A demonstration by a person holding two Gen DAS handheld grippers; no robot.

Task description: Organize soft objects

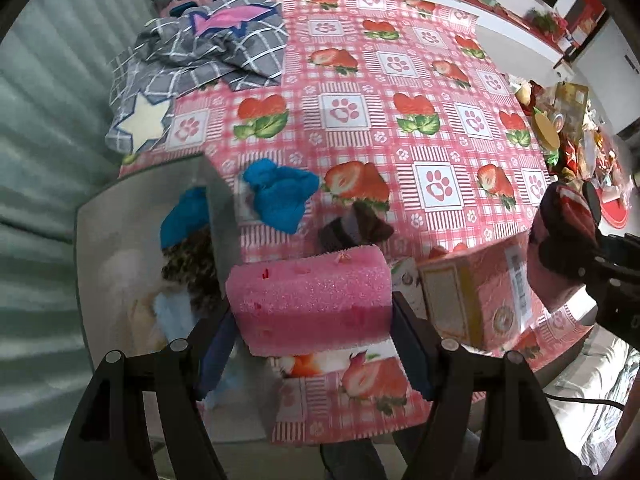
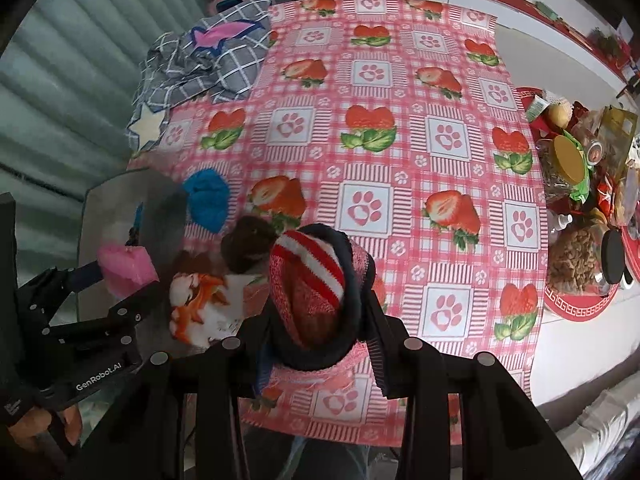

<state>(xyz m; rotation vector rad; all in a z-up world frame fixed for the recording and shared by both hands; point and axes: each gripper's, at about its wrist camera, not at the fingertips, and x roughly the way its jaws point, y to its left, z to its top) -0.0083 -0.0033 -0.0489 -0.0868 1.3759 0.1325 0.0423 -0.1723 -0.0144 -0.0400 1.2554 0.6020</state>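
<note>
Left wrist view: left gripper (image 1: 312, 320), pointing steeply down, clamps a pink foam sponge block (image 1: 310, 300) beside the grey bin's rim (image 1: 218, 216). Right gripper (image 2: 320, 320) pinches a red-white striped knitted sock (image 2: 316, 280) above the strawberry tablecloth's (image 2: 400, 152) bare middle.

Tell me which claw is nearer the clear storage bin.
Left. The left claw, shut on the pink sponge, hangs right beside the clear storage bin. The right claw, gripping the striped sock, sits farther off over the tablecloth.
</note>
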